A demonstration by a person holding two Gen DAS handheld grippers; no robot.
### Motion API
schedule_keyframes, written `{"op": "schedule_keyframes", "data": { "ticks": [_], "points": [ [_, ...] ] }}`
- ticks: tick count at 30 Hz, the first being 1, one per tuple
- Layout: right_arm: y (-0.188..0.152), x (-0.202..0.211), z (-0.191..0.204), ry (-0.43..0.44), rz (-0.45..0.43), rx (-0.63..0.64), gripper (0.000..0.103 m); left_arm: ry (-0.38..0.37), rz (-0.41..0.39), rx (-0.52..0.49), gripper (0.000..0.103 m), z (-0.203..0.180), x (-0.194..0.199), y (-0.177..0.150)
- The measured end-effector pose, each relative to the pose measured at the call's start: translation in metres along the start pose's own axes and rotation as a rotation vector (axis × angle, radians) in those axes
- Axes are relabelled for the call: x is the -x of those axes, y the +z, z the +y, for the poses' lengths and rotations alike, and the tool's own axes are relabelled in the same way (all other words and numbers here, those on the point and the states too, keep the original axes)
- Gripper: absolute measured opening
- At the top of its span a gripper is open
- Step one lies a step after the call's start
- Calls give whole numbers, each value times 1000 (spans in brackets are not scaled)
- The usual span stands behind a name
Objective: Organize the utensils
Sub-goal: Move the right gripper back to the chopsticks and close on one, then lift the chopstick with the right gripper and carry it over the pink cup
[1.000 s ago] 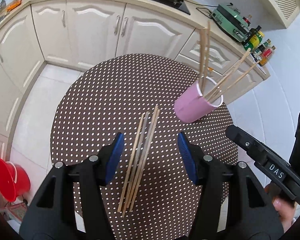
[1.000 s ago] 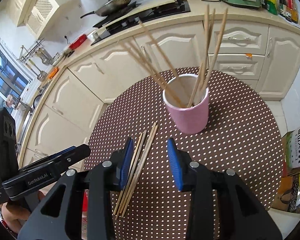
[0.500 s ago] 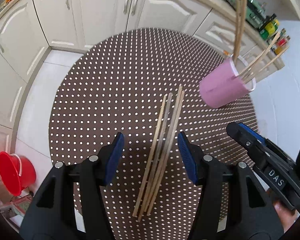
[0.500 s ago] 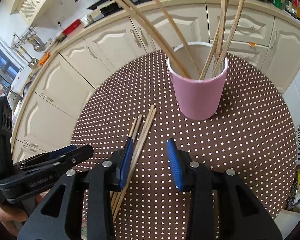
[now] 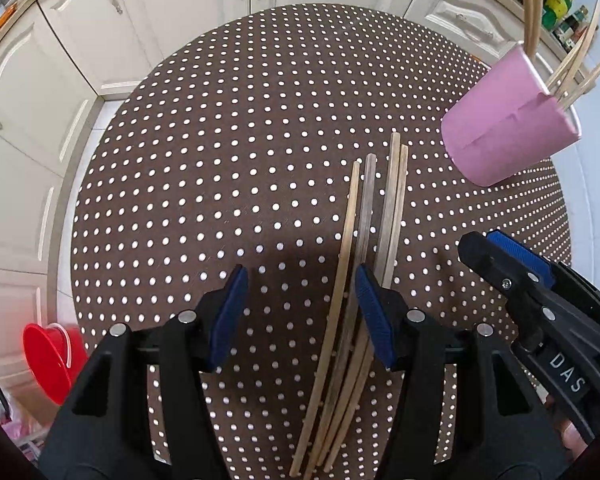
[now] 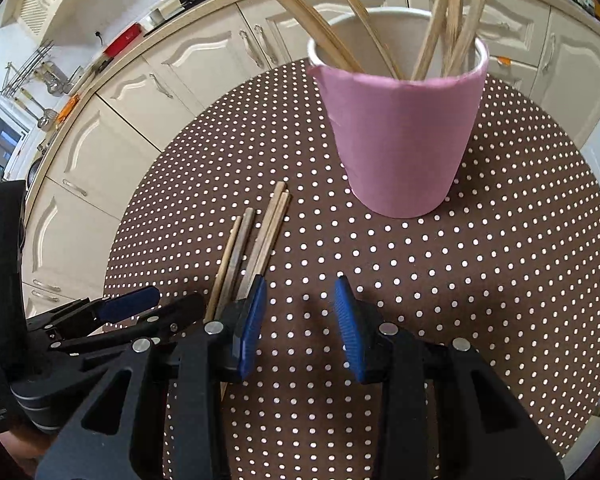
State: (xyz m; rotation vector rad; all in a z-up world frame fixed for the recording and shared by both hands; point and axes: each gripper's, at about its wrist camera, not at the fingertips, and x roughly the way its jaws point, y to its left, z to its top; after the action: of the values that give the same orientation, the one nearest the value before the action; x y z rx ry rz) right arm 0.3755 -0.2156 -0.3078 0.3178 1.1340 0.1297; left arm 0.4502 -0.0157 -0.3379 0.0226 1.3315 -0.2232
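Several wooden chopsticks (image 5: 374, 216) lie side by side on the round brown dotted table (image 5: 220, 160); they also show in the right wrist view (image 6: 256, 236). A pink cup (image 5: 504, 128) holding several more chopsticks stands to their right, and looms close in the right wrist view (image 6: 400, 136). My left gripper (image 5: 300, 312) is open, low over the near ends of the loose chopsticks, with one lying between its jaws. My right gripper (image 6: 300, 316) is open and empty, just right of the chopsticks and in front of the cup.
Cream kitchen cabinets (image 5: 180, 8) ring the far side of the table. A red bucket (image 5: 52, 356) sits on the floor at the left. A counter with a stove and utensils (image 6: 112, 48) runs behind.
Both grippers have dropped lower and moved forward. The left one has come down over the near ends of the chopsticks; the right one has closed in on the cup.
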Motion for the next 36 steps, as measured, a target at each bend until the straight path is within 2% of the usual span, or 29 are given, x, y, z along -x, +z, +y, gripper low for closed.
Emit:
{"op": "schedule_keyframes", "data": {
  "ticks": [14, 15, 16, 17, 20, 24, 27, 31, 36],
  "points": [
    [11, -11, -7, 35, 40, -5, 33, 30, 16, -43, 54, -10, -24, 27],
    [11, -12, -6, 40, 44, -3, 33, 34, 19, -49, 51, -8, -26, 27],
    [12, -12, -6, 43, 46, -3, 33, 69, 18, -70, 43, -9, -28, 26],
    [12, -14, -4, 46, 49, -4, 33, 81, 12, -88, 42, -10, -29, 26],
    [12, -19, 0, 48, 60, -10, 33, 73, 7, -60, 34, -5, -29, 27],
    [14, -25, 9, 29, 74, 7, 33, 74, 0, -37, 17, 3, -28, 26],
    [14, -32, 14, 34, 96, 13, 31, 51, -5, 33, 6, 15, -27, 23],
    [20, -37, 17, 23, 105, 20, 20, 22, -9, 95, 6, 27, -26, 17],
    [28, -43, 25, -3, 120, 32, 19, 8, -14, 117, 6, 42, -24, 5]
  ]
}}
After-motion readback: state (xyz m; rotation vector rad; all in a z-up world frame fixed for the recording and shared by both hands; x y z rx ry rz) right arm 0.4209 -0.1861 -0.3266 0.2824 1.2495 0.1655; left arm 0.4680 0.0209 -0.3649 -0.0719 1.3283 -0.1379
